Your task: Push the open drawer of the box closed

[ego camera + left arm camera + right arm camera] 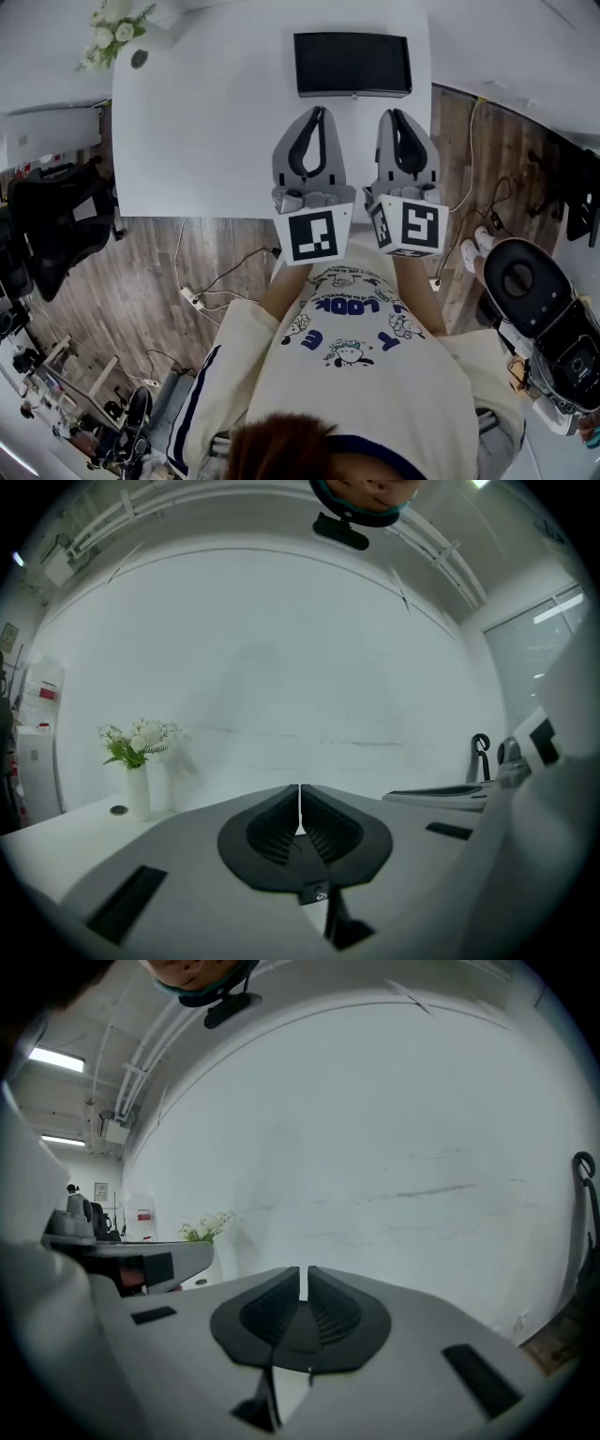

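Head view
Table (206, 131): one, white.
Box (352, 64): one, black, lying at the table's far edge; from up here I cannot tell whether its drawer stands out.
Grippers: two, side by side over the table's near part, both pointing toward the box and well apart from it.
Marker cubes: two, one on each gripper.
Vase of flowers (117, 28): one, at the far left corner.

Left gripper view
Left gripper (300, 797): jaws pressed together, nothing between them, pointing at a bare white wall.
Vase of flowers (139, 782): one, off to the left on the table.

Right gripper view
Right gripper (304, 1281): jaws all but together, only a thin slit left, nothing held.
Flowers (208, 1229): one bunch, small, far left.
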